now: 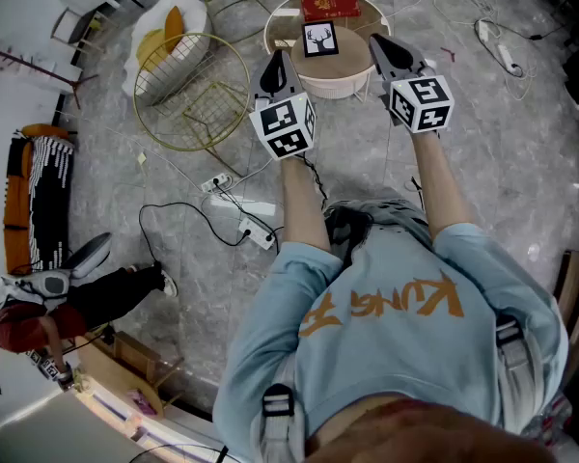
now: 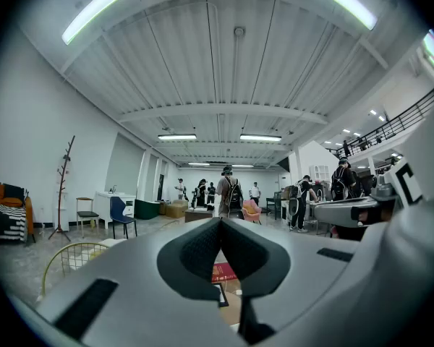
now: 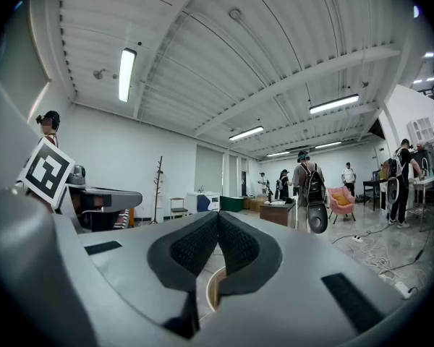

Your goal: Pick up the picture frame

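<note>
nearest to me, my left hand-held gripper (image 1: 276, 64) and my right hand-held gripper (image 1: 384, 48) point level out in front. each has its dark padded jaws pressed together on nothing; both gripper views show the pads meeting with no gap. just past their tips stands a small round pale wooden desk (image 1: 340, 73). at its far edge, between the two grippers, sits the small black-framed picture with a white antler print (image 1: 319, 39). behind it a red hardback book (image 1: 330, 5) lies on a larger white-rimmed round desk (image 1: 270, 29).

i judge the frame light and stiff. its face may be glazed, which would make it slick and breakable. i would open one pair of jaws and pinch a black side rail front to back, keeping the pads off the print.

from above i cannot tell whether it stands on a prop or lies flat, and its back is hidden. the left gripper view shows only a dark corner of it under the jaws. the right gripper view shows only a curve of desk rim.
</note>
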